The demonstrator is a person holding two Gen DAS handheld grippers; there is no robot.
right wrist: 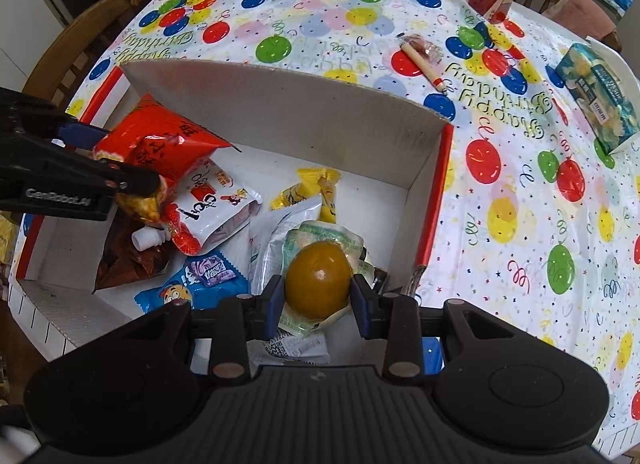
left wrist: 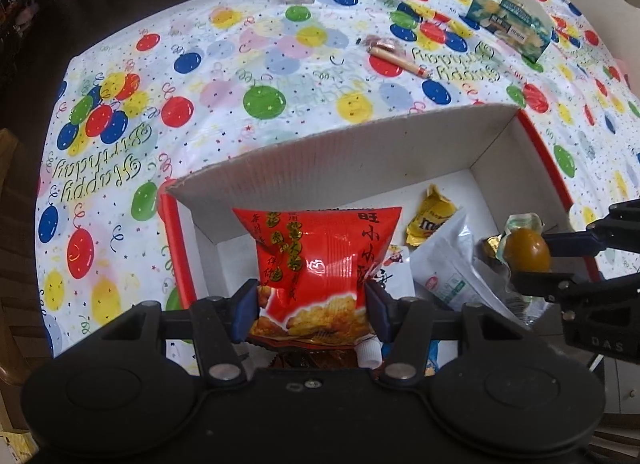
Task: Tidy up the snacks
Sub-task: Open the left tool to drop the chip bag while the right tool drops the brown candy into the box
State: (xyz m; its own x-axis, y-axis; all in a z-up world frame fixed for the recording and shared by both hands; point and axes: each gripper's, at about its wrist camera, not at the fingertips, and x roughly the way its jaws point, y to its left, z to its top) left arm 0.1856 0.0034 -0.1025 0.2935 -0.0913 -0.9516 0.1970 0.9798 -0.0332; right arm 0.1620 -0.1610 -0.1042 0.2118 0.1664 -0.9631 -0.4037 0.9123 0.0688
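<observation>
Held above the white cardboard box (right wrist: 288,112): a puffy red snack bag (left wrist: 320,264), upright at the left side, and a brown egg in clear wrap (right wrist: 318,280), at the right. Lay jumbled on the box floor below: a yellow candy pack (right wrist: 310,192), white pouches, a blue packet (right wrist: 192,288).

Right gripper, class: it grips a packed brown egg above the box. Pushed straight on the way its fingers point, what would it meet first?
Probably the box's far cardboard wall. The right gripper points at it over the yellow candy packets; its height is unclear, so it might brush those first.
</observation>
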